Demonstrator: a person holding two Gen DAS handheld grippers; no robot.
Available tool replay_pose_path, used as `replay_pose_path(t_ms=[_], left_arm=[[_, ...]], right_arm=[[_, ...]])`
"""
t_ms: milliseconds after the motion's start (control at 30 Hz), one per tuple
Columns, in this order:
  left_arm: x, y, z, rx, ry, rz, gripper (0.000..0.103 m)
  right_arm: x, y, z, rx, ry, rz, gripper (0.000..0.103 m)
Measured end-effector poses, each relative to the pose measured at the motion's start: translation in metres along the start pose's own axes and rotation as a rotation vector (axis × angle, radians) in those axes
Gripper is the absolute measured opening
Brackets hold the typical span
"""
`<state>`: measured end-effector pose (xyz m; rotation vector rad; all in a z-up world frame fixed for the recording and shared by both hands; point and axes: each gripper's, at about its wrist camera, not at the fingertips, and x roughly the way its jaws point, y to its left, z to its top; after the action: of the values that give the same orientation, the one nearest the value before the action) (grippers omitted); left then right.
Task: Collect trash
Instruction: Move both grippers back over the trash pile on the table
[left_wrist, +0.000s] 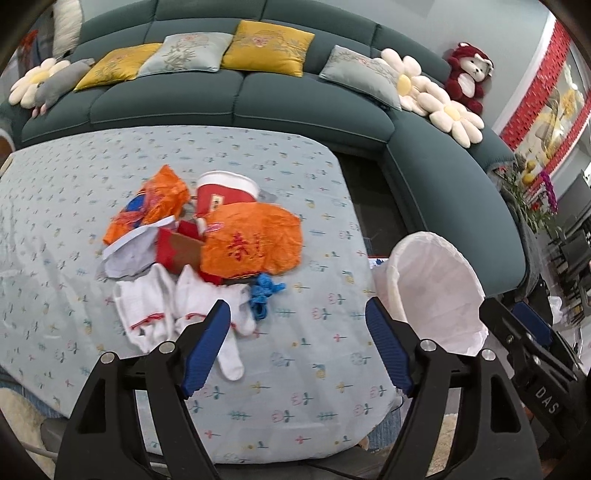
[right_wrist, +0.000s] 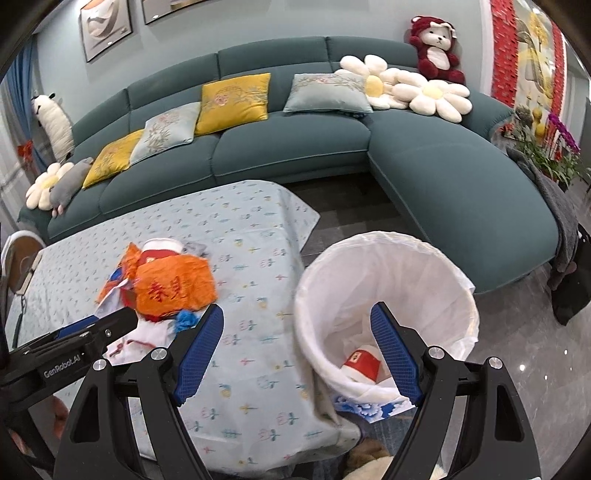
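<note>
we've got both grippers, left (left_wrist: 297, 345) and right (right_wrist: 297, 352), jaws apart, empty | bin (right_wrist: 458, 284) lower right beside table (right_wrist: 243, 369), so trash (left_wrist: 207, 236) drops are short

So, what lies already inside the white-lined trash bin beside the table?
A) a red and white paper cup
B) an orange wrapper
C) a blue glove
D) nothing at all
A: the right wrist view looks down into the trash bin, and a red and white paper cup lies at the bottom on its white liner.
</note>
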<state>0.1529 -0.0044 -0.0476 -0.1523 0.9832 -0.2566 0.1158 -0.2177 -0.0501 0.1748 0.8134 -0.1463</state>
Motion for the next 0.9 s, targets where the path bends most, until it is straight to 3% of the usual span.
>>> replay_pose_path(t_ms=[367, 900], left_arm=[[-0.009, 0.062, -0.009, -0.081, -0.008, 0.075, 0.076], [0.020, 0.161, -0.023, -0.230, 0.073, 0.183, 0.077]], right_arm=[[0.007, 0.051, -0.014, -0.075, 0.037, 0.041, 0.079], [0.057, 0.142, -0.035, -0.191, 0.150, 0.149, 0.078]])
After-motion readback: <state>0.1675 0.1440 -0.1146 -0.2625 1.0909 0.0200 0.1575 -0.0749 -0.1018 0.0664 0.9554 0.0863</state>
